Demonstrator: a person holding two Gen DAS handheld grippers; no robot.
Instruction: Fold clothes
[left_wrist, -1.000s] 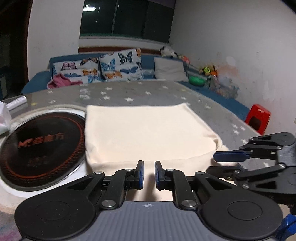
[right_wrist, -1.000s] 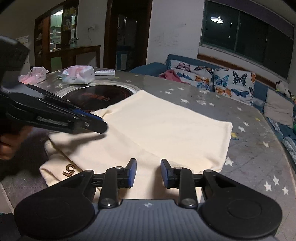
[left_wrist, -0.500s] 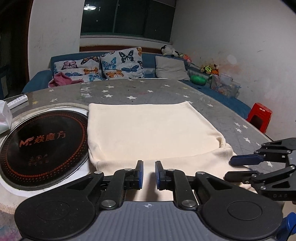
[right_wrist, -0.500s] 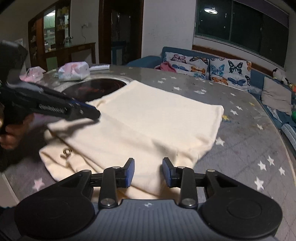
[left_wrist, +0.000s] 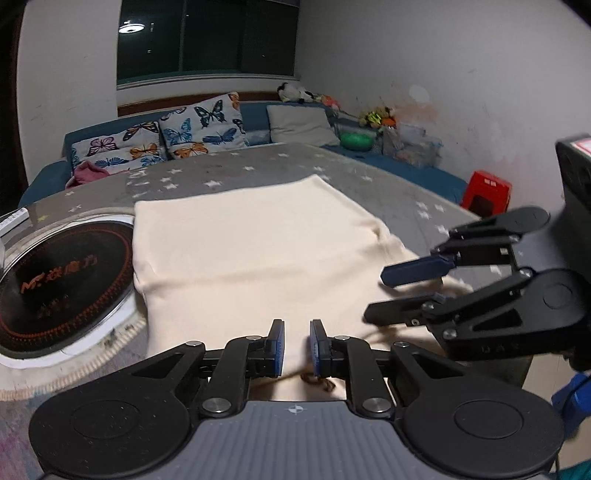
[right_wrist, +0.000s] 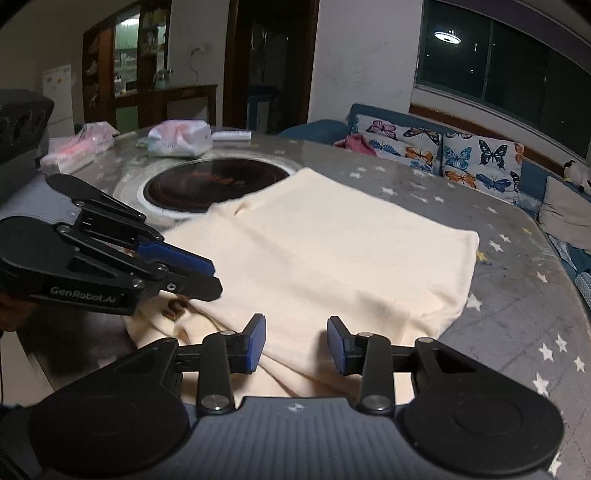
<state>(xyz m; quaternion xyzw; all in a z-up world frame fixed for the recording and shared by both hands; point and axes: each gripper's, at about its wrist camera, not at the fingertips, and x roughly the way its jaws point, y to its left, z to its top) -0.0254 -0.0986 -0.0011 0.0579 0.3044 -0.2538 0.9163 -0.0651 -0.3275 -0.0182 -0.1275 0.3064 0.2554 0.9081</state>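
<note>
- Garment (left_wrist: 255, 254): cream knit, soft and matte, folded into a rough rectangle. It lies flat on the table (left_wrist: 391, 184), just beside the round cooktop (left_wrist: 55, 280), with one long edge lapping the cooktop's pale rim.
- Long axis in the left wrist view runs from the near edge away toward the sofa (left_wrist: 258, 110). The far edge is straight and crisp. The near end is looser, with rumpled layers and shallow creases.
- Brown printed lettering (right_wrist: 175, 308) shows on a lower layer at the near end, partly tucked under a fold. It cannot be read.
- Table covering: grey, smooth, printed with small white stars; the top is rounded in outline.
- Cooktop: glossy black glass disc with orange markings, set in a white ring.
- Left gripper (left_wrist: 294, 347): black linkage arms, blue flat pads. Jaws stand slightly apart with a narrow gap; cream cloth shows below the gap, and no pinch on it is visible.
- Right gripper (right_wrist: 295, 345): same build. Its jaws are opening, set clearly apart, above the garment's near folded edge; no cloth between the pads, none gripped.
- Both grippers sit at the near end of the garment, side by side, tips pointing roughly toward each other over the rumpled layers.
- Background: butterfly-print cushions (right_wrist: 461, 153) on the blue sofa; red stool (left_wrist: 487, 192) by the wall; plastic-wrapped packs (right_wrist: 179, 136) on the table's far side.
</note>
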